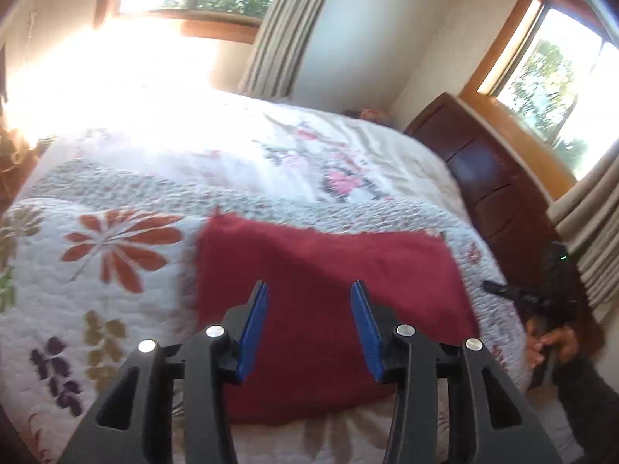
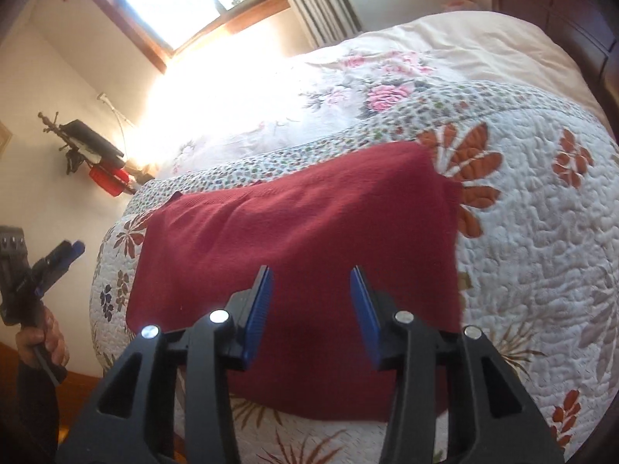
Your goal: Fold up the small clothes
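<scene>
On the quilt (image 2: pixel 541 232) lies a red cloth (image 2: pixel 301 232); left gripper (image 1: pixel 309 290) and right gripper (image 2: pixel 311 274) gape empty; only the right view shows a shelf (image 2: pixel 93 143).

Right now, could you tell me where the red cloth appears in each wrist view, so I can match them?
Left wrist view: the red cloth lies lower centre on the floral quilt, beyond the open left gripper.
Right wrist view: the red cloth lies centre, beyond the open right gripper.
Shared landmark: the pink-flowered bedspread behind it.
</scene>
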Tool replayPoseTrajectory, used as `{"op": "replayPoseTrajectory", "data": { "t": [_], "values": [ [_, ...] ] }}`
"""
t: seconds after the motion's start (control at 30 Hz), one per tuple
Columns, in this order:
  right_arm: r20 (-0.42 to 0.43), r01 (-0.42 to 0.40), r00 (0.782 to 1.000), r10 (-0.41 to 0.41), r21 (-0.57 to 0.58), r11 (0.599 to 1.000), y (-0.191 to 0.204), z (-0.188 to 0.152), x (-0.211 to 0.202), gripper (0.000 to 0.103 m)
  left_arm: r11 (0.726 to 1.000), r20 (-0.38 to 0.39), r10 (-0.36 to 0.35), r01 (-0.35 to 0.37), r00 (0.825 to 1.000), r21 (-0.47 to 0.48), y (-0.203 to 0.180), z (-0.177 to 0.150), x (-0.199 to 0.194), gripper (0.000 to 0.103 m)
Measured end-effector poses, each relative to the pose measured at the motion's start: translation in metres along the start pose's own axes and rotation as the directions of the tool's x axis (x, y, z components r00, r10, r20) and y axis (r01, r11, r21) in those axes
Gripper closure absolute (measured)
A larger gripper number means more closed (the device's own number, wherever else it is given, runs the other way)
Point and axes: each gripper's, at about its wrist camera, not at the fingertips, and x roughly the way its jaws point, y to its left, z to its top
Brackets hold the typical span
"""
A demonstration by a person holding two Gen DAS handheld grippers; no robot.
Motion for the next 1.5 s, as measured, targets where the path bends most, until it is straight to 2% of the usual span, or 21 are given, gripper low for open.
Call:
{"op": "replayPoseTrajectory", "data": {
  "t": [0.07, 0.13, 0.17, 0.2, 0.3, 0.37, 0.43, 0.5, 0.6, 0.67, 0.7, 0.8, 0.83, 0.9, 0.93, 1.0, 1.07, 1.13, 1.23, 1.27, 1.5],
  "values": [
    [-0.028, 0.008, 1.000, -0.010, -0.071, 0.997, 0.020, -0.002, 0.031, 0.060, 0.999, -0.073, -0.035, 0.034, 0.997, -0.015, 0.000, -0.001, 0.058, 0.057],
    [-0.082, 0.051, 0.995, -0.061, -0.117, 0.992, 0.026, -0.007, 0.060, 0.059, 0.997, -0.202, 0.079, -0.075, 0.976, 0.028, 0.010, -0.016, 0.111, 0.058],
    [-0.091, 0.075, 0.992, -0.088, -0.139, 0.987, 0.023, -0.011, 0.069, 0.059, 0.988, -0.266, 0.151, -0.140, 0.952, 0.060, 0.019, -0.028, 0.132, 0.061],
    [-0.087, 0.078, 0.992, -0.093, -0.163, 0.983, 0.021, -0.012, 0.073, 0.059, 0.988, -0.272, 0.151, -0.135, 0.950, 0.076, 0.027, -0.036, 0.141, 0.064],
    [-0.110, 0.035, 0.993, -0.052, -0.150, 0.988, 0.022, -0.003, 0.061, 0.060, 0.988, -0.261, 0.144, -0.124, 0.955, 0.090, 0.020, -0.041, 0.131, 0.064],
    [-0.046, -0.015, 0.999, 0.011, -0.099, 0.995, 0.015, 0.011, 0.039, 0.058, 0.998, -0.239, 0.067, -0.065, 0.969, 0.012, 0.020, -0.031, 0.109, 0.064],
    [-0.006, 0.018, 1.000, -0.018, -0.064, 0.998, 0.002, 0.031, 0.032, 0.057, 0.999, -0.151, -0.015, 0.007, 0.988, -0.051, 0.029, -0.017, 0.084, 0.054],
    [0.005, 0.047, 0.999, -0.047, -0.008, 0.999, -0.020, 0.052, 0.041, 0.056, 0.998, -0.105, -0.017, 0.010, 0.994, -0.067, 0.044, 0.002, 0.079, 0.045],
    [-0.041, 0.076, 0.997, -0.072, 0.097, 0.992, -0.060, 0.072, 0.073, 0.059, 0.985, -0.165, 0.028, -0.055, 0.986, -0.163, 0.088, 0.022, 0.104, 0.045],
    [-0.119, 0.097, 0.990, -0.079, 0.151, 0.984, -0.082, 0.072, 0.100, 0.061, 0.965, -0.297, 0.072, -0.142, 0.952, -0.221, 0.118, 0.019, 0.134, 0.046],
    [-0.126, 0.091, 0.990, -0.071, 0.157, 0.983, -0.086, 0.070, 0.106, 0.061, 0.960, -0.312, 0.040, -0.123, 0.949, -0.251, 0.129, 0.014, 0.141, 0.046],
    [-0.103, 0.138, 0.987, -0.127, 0.116, 0.984, -0.068, 0.075, 0.087, 0.059, 0.939, -0.272, -0.063, -0.036, 0.960, -0.343, 0.142, 0.016, 0.128, 0.044],
    [-0.065, 0.172, 0.984, -0.167, 0.074, 0.982, -0.053, 0.075, 0.073, 0.053, 0.921, -0.242, -0.104, 0.001, 0.965, -0.390, 0.147, 0.020, 0.115, 0.042],
    [0.018, 0.258, 0.966, -0.257, -0.103, 0.961, -0.002, 0.065, 0.045, 0.040, 0.896, -0.158, -0.145, 0.062, 0.977, -0.440, 0.161, 0.025, 0.082, 0.019],
    [0.052, 0.279, 0.960, -0.274, -0.208, 0.937, 0.030, 0.053, 0.034, 0.033, 0.894, -0.140, -0.135, 0.060, 0.981, -0.444, 0.170, 0.028, 0.068, 0.017],
    [0.069, 0.290, 0.955, -0.290, -0.437, 0.851, 0.101, 0.016, 0.028, 0.026, 0.892, -0.182, -0.090, -0.002, 0.979, -0.452, 0.192, 0.032, 0.054, 0.015],
    [0.059, 0.253, 0.957, -0.286, -0.654, 0.713, 0.172, -0.039, 0.036, 0.018, 0.877, -0.261, -0.080, -0.057, 0.962, -0.478, 0.214, 0.027, 0.054, 0.015],
    [0.081, 0.217, 0.959, -0.270, -0.822, 0.526, 0.234, -0.098, 0.048, 0.016, 0.857, -0.334, -0.105, -0.085, 0.937, -0.508, 0.229, 0.015, 0.061, 0.015],
    [0.190, 0.254, 0.947, -0.259, -0.938, 0.238, 0.296, -0.164, 0.072, 0.011, 0.858, -0.326, -0.155, -0.036, 0.933, -0.513, 0.235, 0.006, 0.060, 0.015],
    [0.232, 0.283, 0.934, -0.271, -0.945, 0.166, 0.308, -0.175, 0.083, 0.011, 0.854, -0.319, -0.169, -0.023, 0.933, -0.519, 0.237, 0.005, 0.058, 0.015],
    [0.295, 0.292, 0.878, -0.378, -0.954, -0.067, 0.337, -0.194, 0.153, 0.013, 0.829, -0.294, -0.256, 0.052, 0.921, -0.557, 0.251, 0.002, 0.057, 0.012]
  ]
}}
